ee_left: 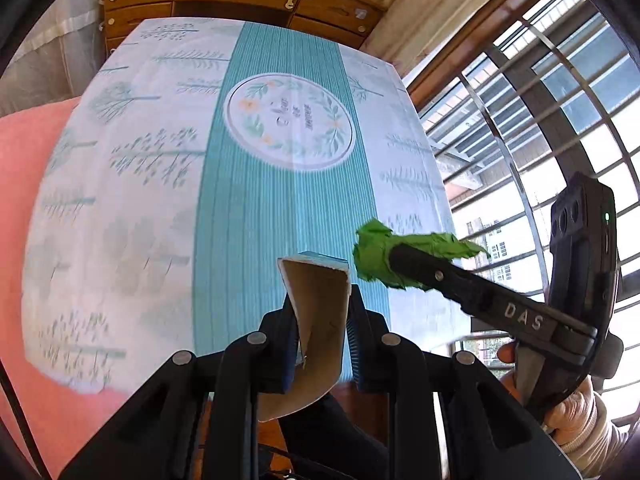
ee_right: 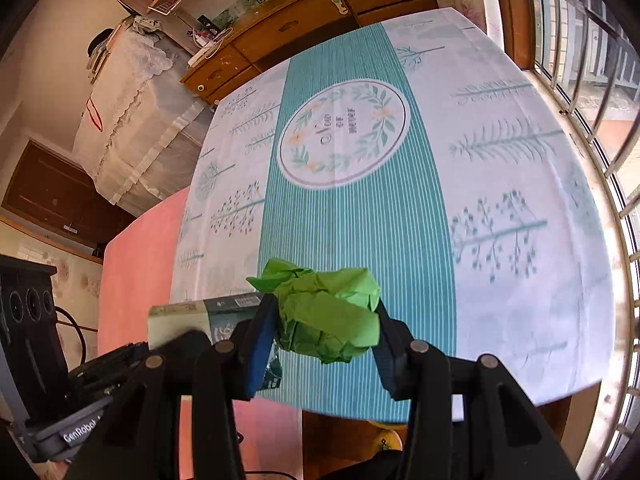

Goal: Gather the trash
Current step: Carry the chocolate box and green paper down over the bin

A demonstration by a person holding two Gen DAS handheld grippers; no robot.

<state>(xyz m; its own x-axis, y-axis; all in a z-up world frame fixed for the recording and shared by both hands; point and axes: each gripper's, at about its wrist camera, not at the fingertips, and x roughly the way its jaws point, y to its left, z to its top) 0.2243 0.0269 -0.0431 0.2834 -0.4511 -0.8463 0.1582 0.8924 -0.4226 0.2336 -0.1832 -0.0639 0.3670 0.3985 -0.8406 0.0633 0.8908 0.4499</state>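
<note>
The left tongs (ee_left: 320, 320) pinch a flattened cardboard box (ee_left: 316, 312); the right tongs (ee_right: 326, 332) clamp a crumpled green paper wad (ee_right: 328, 312), both lifted above the counter (ee_right: 500, 160). Keep both grips firm and carry them level towards a bin, which isn't in view.

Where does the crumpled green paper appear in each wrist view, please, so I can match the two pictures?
Left wrist view: the crumpled green paper sits right of centre, clamped at the tip of the right hand-held gripper reaching in from the right.
Right wrist view: the paper is low at centre, between that hand-held gripper's own fingers.
Shared landmark: the round floral emblem on the tablecloth.
</note>
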